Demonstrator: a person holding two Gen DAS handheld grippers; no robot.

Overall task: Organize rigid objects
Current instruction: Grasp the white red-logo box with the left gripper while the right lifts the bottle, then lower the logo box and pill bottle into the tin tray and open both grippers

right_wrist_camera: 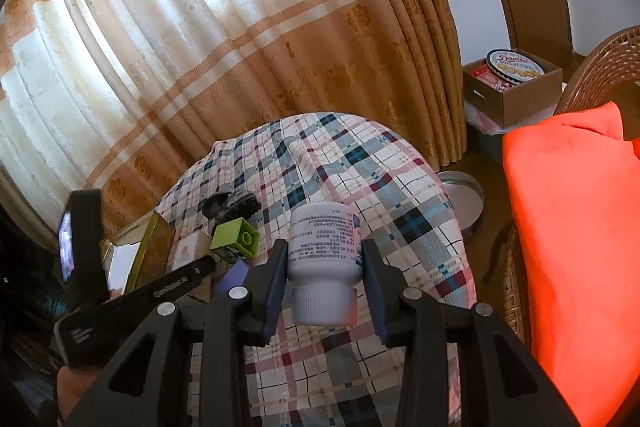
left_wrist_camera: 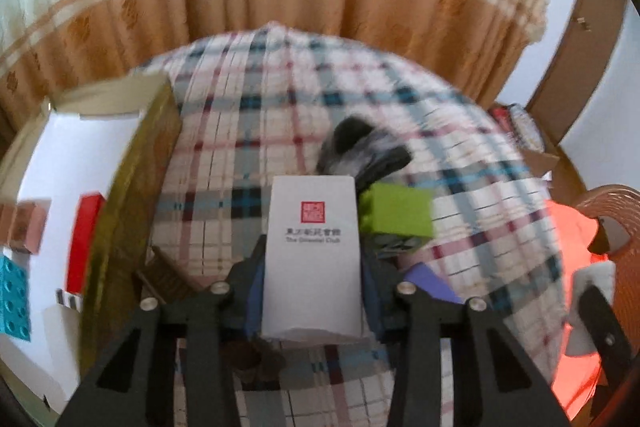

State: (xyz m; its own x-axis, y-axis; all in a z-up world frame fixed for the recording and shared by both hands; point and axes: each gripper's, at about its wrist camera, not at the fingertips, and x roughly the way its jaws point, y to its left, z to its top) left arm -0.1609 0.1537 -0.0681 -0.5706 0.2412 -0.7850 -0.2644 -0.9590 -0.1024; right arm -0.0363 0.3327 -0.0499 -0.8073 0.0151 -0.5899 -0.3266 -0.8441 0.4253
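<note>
Left claw [left_wrist_camera: 312, 275] clamped on small white card box with red seal [left_wrist_camera: 313, 259], low over plaid-covered desk [left_wrist_camera: 280, 99]. Right claw [right_wrist_camera: 325, 267] gripping white plastic pill bottle [right_wrist_camera: 325, 251], cap toward camera. Best lifted straight before swinging toward open gold-sided box with white floor [left_wrist_camera: 136, 179]; lime-green toy brick [left_wrist_camera: 396, 213] near enough to snag.

A card box [left_wrist_camera: 312, 251] is sitting between the left claw [left_wrist_camera: 312, 301] jaws over the cloth-covered desk [left_wrist_camera: 248, 131]. Just right of it a building block [left_wrist_camera: 396, 215] is lying, with a dark toy [left_wrist_camera: 360, 147] behind both. An open tray [left_wrist_camera: 60, 155] is standing at the desk's left edge, holding a studded brick [left_wrist_camera: 14, 301]. A bottle [right_wrist_camera: 324, 255] is sitting between the right claw [right_wrist_camera: 326, 279] jaws, cap nearest the camera.
</note>
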